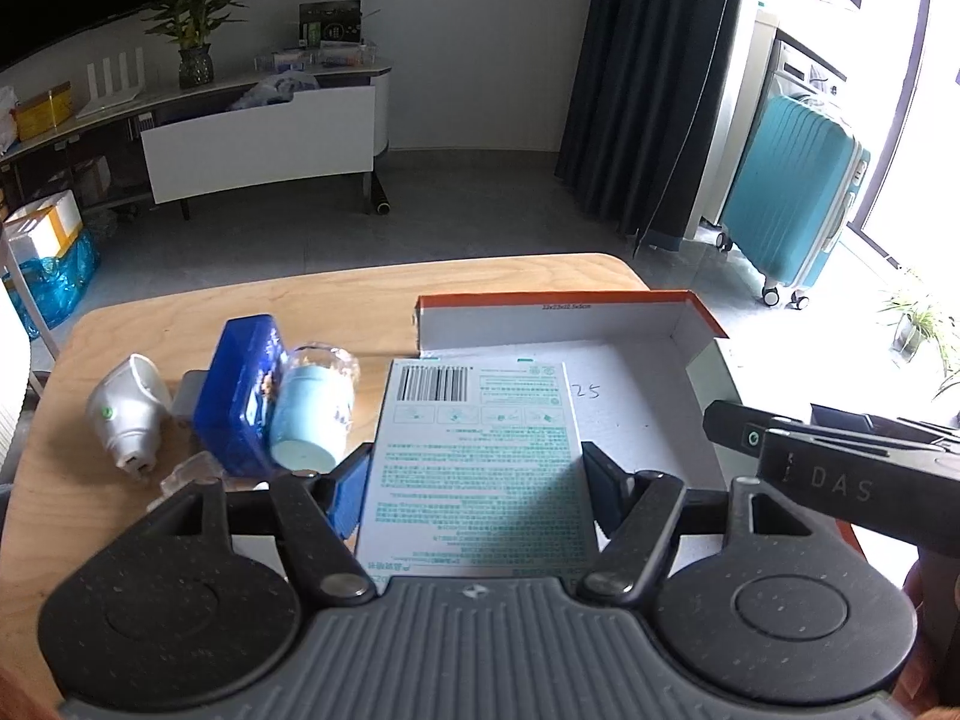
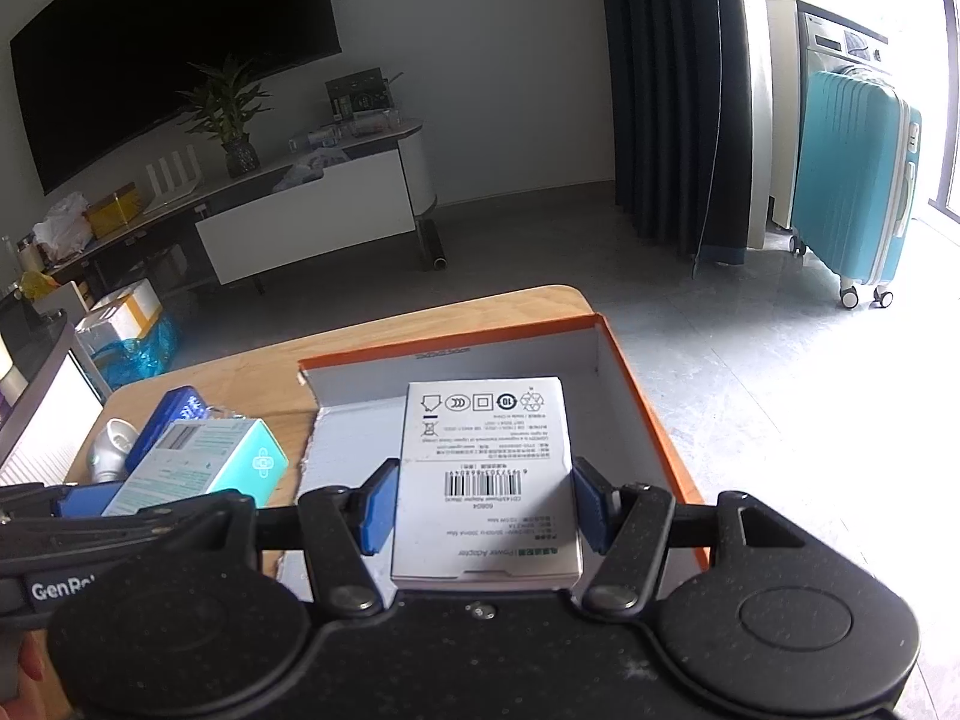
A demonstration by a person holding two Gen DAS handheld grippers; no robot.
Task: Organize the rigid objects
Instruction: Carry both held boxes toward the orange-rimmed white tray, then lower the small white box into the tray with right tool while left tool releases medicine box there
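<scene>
Wooden table (image 1: 336,300) with rounded far corners; the orange-rimmed tray box (image 1: 702,312) sits at its far right, its right wall almost at the table's right edge, grey floor beyond. The tray's left wall is cut away near the front, so its white floor opens toward the table's left half. Left gripper (image 1: 477,480) pinches the teal-printed box (image 1: 480,450) between its blue pads (image 1: 351,495), barcode end pointing away; the box hangs over the tray's left portion, far end just short of the back wall. Handwritten "25" is visible on the tray floor to the box's right, bare white floor around it. Right gripper (image 2: 483,507) is clamped on the white adapter box (image 2: 486,480), pads (image 2: 378,507) pressing both long sides; the box sits over the tray's middle, clear of the right wall and back wall. Whether either box touches the tray floor cannot be read from these views. Left of the tray, on the open tabletop: a blue case (image 1: 243,390) standing on edge, a pale blue cup (image 1: 312,414) lying on its side against it, with something clear behind it, and a white plug-like device (image 1: 129,414) lying further left near the table's left edge. The right gripper's body enters the left camera's view at the right, just beside the tray's right wall.
</scene>
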